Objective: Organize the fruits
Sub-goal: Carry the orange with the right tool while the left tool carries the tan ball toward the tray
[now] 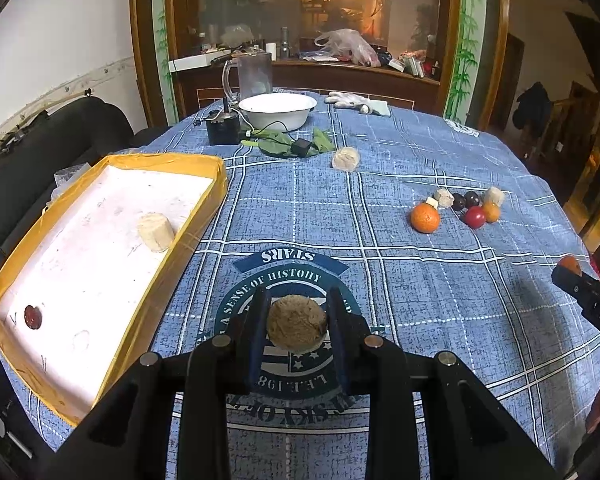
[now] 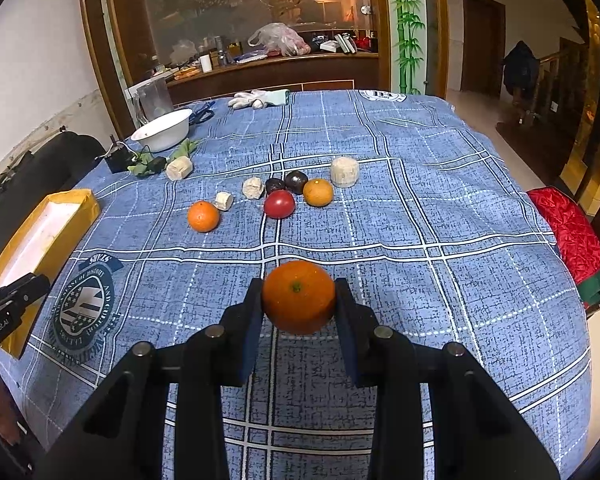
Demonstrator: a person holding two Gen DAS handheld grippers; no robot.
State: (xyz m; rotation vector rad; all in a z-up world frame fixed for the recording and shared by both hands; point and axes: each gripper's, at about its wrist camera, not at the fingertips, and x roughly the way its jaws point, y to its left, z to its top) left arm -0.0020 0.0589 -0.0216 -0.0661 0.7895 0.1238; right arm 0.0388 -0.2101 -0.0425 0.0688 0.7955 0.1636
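Observation:
My left gripper (image 1: 298, 304) is shut on a tan fibrous chunk (image 1: 296, 326), held above the blue checked cloth just right of the yellow-rimmed box (image 1: 210, 196). A pale chunk (image 1: 156, 232) and a small dark red fruit (image 1: 33, 317) lie in that box. My right gripper (image 2: 299, 288) is shut on an orange (image 2: 299, 300) over the cloth. Beyond it lie another orange (image 2: 203, 216), a red fruit (image 2: 279, 203), a smaller orange (image 2: 318, 192), two dark fruits (image 2: 296, 181) and several pale chunks (image 2: 344, 172). The box's corner (image 2: 80, 200) shows at the left.
At the table's far side stand a white bowl (image 1: 278, 110), a clear jug (image 1: 252, 74), a black adapter with its cable (image 1: 223, 128), green leaves (image 1: 280, 144) and a white glove (image 1: 352, 100). A black chair (image 1: 60, 140) sits left. A red cloth (image 2: 572, 240) hangs at the right edge.

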